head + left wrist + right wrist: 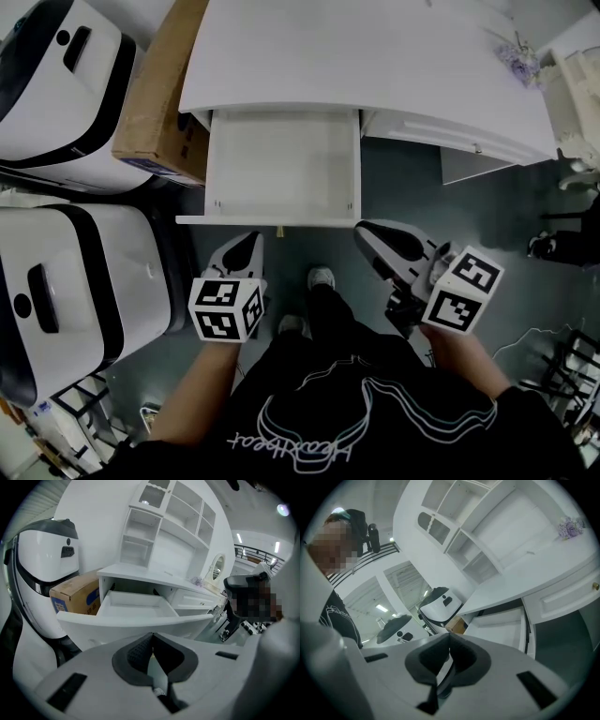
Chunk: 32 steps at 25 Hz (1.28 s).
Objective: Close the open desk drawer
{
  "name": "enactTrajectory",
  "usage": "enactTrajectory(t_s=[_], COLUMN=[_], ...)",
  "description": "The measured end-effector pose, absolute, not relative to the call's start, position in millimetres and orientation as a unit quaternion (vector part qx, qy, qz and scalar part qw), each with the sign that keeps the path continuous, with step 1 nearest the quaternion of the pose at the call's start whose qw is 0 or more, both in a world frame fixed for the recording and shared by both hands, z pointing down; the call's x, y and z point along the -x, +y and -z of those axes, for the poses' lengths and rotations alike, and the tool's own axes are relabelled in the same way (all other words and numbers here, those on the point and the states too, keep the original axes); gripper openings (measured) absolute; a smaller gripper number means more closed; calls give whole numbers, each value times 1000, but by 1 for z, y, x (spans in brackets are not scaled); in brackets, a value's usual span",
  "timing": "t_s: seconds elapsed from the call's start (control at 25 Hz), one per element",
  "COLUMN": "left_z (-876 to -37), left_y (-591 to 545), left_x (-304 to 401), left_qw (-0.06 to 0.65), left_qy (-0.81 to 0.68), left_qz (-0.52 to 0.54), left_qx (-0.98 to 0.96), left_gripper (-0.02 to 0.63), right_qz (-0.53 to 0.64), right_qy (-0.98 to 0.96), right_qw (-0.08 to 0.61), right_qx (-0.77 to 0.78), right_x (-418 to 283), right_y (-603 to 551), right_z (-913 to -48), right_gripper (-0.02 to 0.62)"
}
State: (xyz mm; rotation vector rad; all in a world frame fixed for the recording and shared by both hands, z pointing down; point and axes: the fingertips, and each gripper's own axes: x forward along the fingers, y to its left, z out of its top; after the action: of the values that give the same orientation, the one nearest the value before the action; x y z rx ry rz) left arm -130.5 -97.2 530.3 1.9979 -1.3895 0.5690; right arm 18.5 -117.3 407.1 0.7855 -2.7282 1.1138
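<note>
Drawer (281, 159) of the white table (375, 56) stands pulled well out toward the person, its bare white floor fully visible from the head view; nothing lies inside it. Its front panel runs across just ahead of both tools. Left gripper (248, 242): jaws together, pads meeting at the tip, nothing between them. It sits just in front of the drawer front, left of the panel's middle; whether it touches the panel cannot be told. In its own view the left gripper (152, 637) points straight at the drawer (136, 609), front panel filling the width ahead. Right gripper (367, 230): jaws likewise pressed together and holding nothing, tip close by the drawer's right front corner, contact uncertain. From its own view the right gripper (449, 637) is angled, with the drawer (501, 625) off to the right under the table top (525, 581). Each tool carries its marker cube, held in a bare hand. Cardboard box (155, 94) leans beside the table's left end, next to the drawer's left wall. Two white-and-black housings (66, 291) stand on the floor further left. A small purple flower sprig (517, 61) sits at the table's far right.
</note>
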Motion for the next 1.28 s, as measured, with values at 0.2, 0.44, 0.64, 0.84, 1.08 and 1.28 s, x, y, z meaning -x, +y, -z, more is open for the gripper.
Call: enactTrajectory(t_s=[0.2,0.44,0.64,0.84,1.08,1.28], left_z=[-540,-543,-544,-543,-545,-545], left_y=[-101,-108,-114,-125,-142,-155], left_x=[133,135,135,137,138,139], left_qw=[325,330,330,327,332,335], left_qy=[-539,-556,-564,-572,-573,-572], left_qz=[-218,-207,-202,-202,-202,-198], left_qx=[-746,-735,-729,-725,-722,-722], left_gripper=[5,5,5,5,5,5], right_qz=[-362,-353,-349,-345,-347,-345], right_qy=[-896,-902,-906,-907,-903,-900], right_qw=[53,55,59,57,56,56], right_qx=[-251,-241,-233,-234,-246,-259], right_x=[-19,-21,-22,-27,-38,-47], right_y=[-131,-147,-155,-161,-160,-160], right_z=[-406,-401,-401,-399,-403,-403], right_gripper=[6,6,6,6,6,6])
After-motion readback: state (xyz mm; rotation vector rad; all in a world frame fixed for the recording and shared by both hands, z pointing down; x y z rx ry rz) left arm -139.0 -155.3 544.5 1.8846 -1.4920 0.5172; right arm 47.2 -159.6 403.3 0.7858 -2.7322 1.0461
